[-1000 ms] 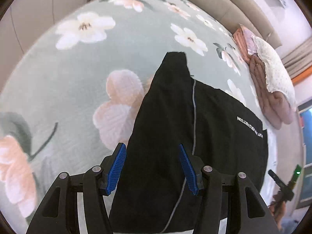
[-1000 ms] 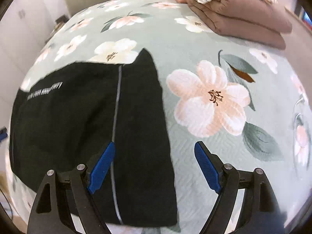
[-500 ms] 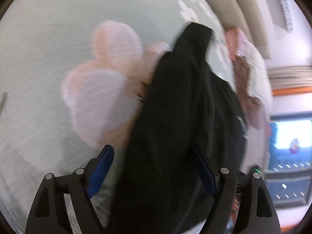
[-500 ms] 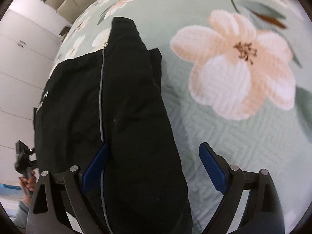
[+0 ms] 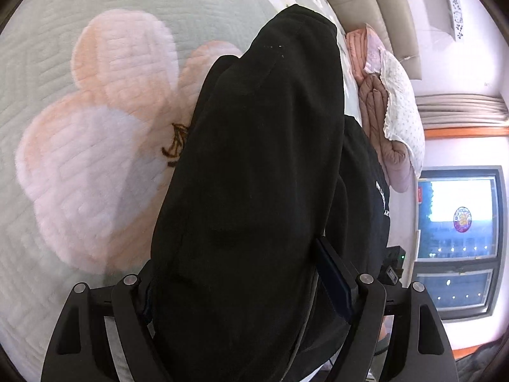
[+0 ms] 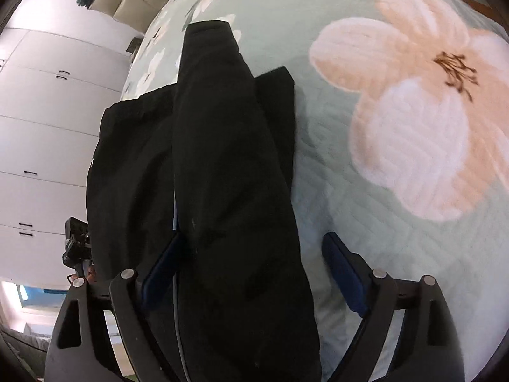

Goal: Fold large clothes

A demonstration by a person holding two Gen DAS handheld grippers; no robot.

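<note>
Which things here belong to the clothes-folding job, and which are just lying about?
Belong to the job:
- black garment
- left gripper, open
- right gripper, open
- floral bedspread, the folding surface

Just lying about:
- folded pink quilt
- dotted white pillow
- white wardrobe
- window

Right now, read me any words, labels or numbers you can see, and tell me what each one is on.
White lettering on the black garment: edge-on, only fragments, unreadable.
Round emblem on the lit screen: too blurred to read.
Patterned wall strip: too small to read.
Nothing else bears text.
</note>
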